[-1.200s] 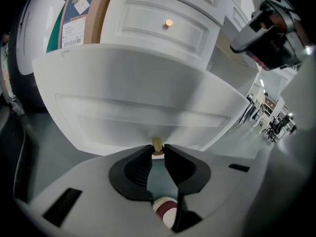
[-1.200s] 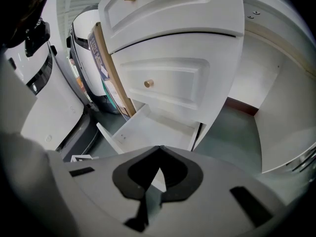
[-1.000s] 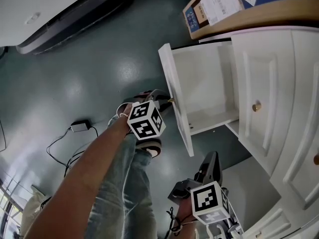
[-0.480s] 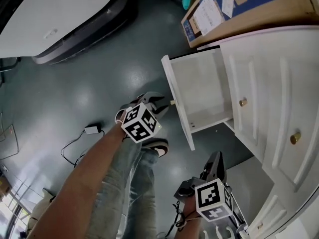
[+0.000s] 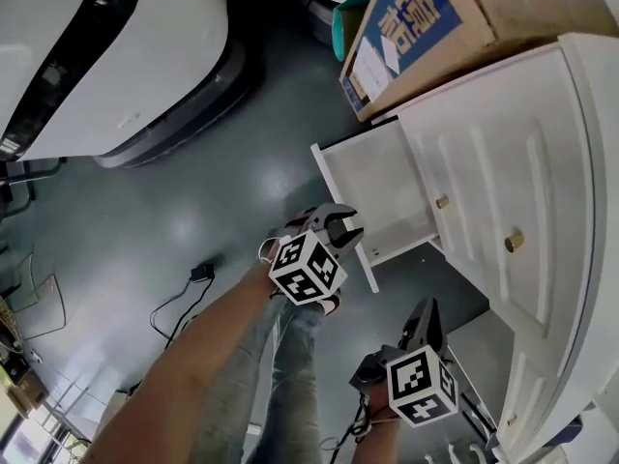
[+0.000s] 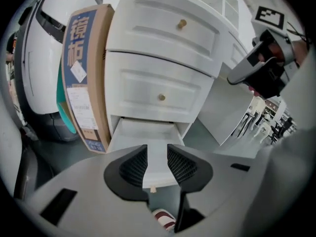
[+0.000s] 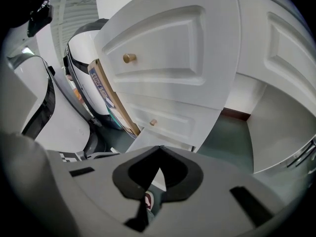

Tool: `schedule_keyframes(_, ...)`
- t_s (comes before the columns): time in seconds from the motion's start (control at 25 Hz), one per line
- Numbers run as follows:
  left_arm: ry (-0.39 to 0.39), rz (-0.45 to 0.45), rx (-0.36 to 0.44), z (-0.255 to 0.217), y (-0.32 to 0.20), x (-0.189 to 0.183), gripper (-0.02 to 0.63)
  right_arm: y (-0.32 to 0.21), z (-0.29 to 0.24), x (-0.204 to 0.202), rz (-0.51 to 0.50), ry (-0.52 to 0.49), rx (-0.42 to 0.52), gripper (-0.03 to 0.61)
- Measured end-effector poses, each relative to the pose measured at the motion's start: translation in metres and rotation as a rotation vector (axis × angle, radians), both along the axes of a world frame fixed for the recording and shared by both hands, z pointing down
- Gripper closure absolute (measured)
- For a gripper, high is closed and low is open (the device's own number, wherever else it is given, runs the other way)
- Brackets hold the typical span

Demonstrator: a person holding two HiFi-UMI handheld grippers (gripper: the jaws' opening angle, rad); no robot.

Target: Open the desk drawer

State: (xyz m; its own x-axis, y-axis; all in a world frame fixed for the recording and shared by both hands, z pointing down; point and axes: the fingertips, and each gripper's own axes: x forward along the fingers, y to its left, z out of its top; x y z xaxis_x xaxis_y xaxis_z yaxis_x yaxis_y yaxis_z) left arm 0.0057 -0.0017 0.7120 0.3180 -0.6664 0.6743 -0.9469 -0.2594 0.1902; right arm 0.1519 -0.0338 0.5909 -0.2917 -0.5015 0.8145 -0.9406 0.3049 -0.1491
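Note:
The white desk's bottom drawer [image 5: 385, 189] stands pulled out over the floor, and its inside shows nothing. In the left gripper view the drawer [image 6: 148, 141] lies below and beyond the jaws, its small knob [image 6: 152, 188] free. My left gripper [image 5: 340, 228] hangs above the drawer's front panel, open with nothing between its fingers [image 6: 133, 166]. My right gripper [image 5: 424, 319] is lower in the head view, beside the desk, with its tips together on nothing. The right gripper [image 7: 159, 150] looks along the desk's front.
Two closed drawers with brass knobs [image 5: 442, 202] sit above the open one. A cardboard box [image 5: 426, 27] leans against the desk's side. A large white machine [image 5: 97, 56] stands across the dark floor, and a cable [image 5: 184, 293] lies on it. The person's shoe [image 6: 165, 219] is under the left gripper.
The left gripper has come off the drawer knob, opened wider and risen. The right gripper has risen too. The head view has pulled back from the desk.

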Motion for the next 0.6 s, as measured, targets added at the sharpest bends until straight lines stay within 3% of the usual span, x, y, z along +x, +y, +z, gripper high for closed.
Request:
schedule_keyframes(0.12, 0.005, 0.037, 0.032, -0.016, -0.024, 0.016, 0.485, -0.003, -0.012, -0.001, -0.004, -0.002, 0.007, 0.572)
schedule_keyframes(0.44, 0.031, -0.013, 0.048, -0.031, -0.083, 0.036, 0.485, -0.011, -0.028, 0.015, 0.044, 0.0, 0.003, 0.572)
schedule_keyframes(0.6, 0.012, 0.015, 0.047, -0.033, -0.102, 0.046, 0.485, -0.014, -0.029, 0.025, 0.08, 0.002, -0.009, 0.572)
